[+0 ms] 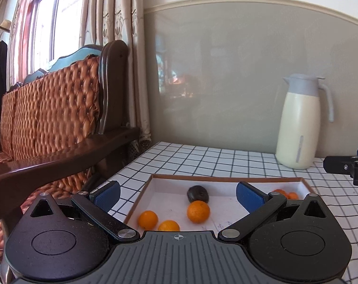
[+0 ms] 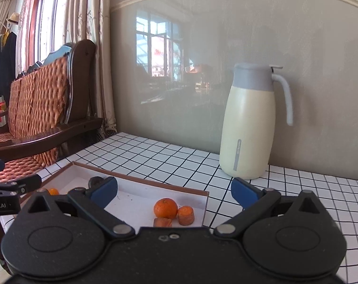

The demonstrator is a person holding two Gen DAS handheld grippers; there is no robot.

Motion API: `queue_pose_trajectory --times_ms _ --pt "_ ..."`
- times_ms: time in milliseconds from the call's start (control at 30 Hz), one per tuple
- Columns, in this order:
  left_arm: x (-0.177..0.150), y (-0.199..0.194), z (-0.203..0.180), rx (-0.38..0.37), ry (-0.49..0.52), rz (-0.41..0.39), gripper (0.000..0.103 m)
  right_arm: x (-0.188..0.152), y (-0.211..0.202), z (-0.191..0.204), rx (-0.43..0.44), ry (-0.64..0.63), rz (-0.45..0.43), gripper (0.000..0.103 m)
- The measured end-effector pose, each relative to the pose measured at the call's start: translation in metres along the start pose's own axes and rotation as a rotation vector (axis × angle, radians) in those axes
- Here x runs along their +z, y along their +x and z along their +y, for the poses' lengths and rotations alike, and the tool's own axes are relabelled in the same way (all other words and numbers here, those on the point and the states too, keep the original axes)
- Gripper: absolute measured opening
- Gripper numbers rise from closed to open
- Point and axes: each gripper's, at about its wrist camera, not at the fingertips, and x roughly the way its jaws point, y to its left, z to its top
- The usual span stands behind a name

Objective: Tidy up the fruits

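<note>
Hovering low over the near edge of a shallow white cardboard tray with a brown rim [image 1: 153,176], the left hand-held gripper [image 1: 178,195] has its blue-padded fingers spread wide with nothing between them. In the left wrist view, three round oranges lie in the tray: one at the centre [image 1: 198,211], two more toward 7 o'clock, [image 1: 148,219] and [image 1: 168,226], touching or nearly so. A dark wrinkled oval fruit [image 1: 198,193] sits just behind the central orange, at its 12 o'clock. More orange pieces [image 1: 286,193] show in the tray's 3 o'clock corner, partly hidden by a finger.

The right hand-held gripper [image 2: 174,190] is also opened wide and empty, held above the tray's right end. Below it, a round orange tangerine [image 2: 165,208] lies beside two cut carrot chunks, [image 2: 186,215] at its 4 o'clock and [image 2: 163,222] at 6 o'clock, all close together.

The tray rests on a worktop covered in white cloth with a black grid [image 2: 155,156]. A cream thermal jug with a grey lid and handle [image 2: 248,130] stands upright at 1 o'clock, against the wall.
</note>
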Motion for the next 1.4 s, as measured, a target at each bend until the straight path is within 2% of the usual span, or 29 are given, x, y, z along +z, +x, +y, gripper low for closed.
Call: queue_pose_trajectory --times_ms 467,700,833,900,1033,1400 --pt "-0.027 -0.122 -0.01 -0.068 0.023 -0.043 0.103 -0.039 -0.125 0.003 -0.037 -0.044 -0.04 0.097" --pt "-0.052 -0.175 -0.014 -0.087 0.024 -0.09 0.103 -0.066 -0.16 0.007 -0.041 -0.082 -0.051 0.097" --pt "-0.066 -0.184 -0.012 -0.089 0.001 -0.105 0.103 -0.079 -0.16 0.01 -0.053 -0.086 -0.02 0.097" --pt "-0.073 -0.183 -0.01 -0.093 -0.007 -0.117 0.103 -0.083 -0.169 0.014 -0.057 -0.11 -0.058 0.097" --pt "-0.076 -0.186 -0.007 -0.096 -0.044 -0.141 0.103 -0.087 -0.173 0.017 -0.079 -0.121 -0.074 0.097" --pt "-0.077 -0.188 -0.017 -0.08 0.001 -0.159 0.103 -0.09 -0.176 0.012 -0.093 -0.103 -0.1 0.097"
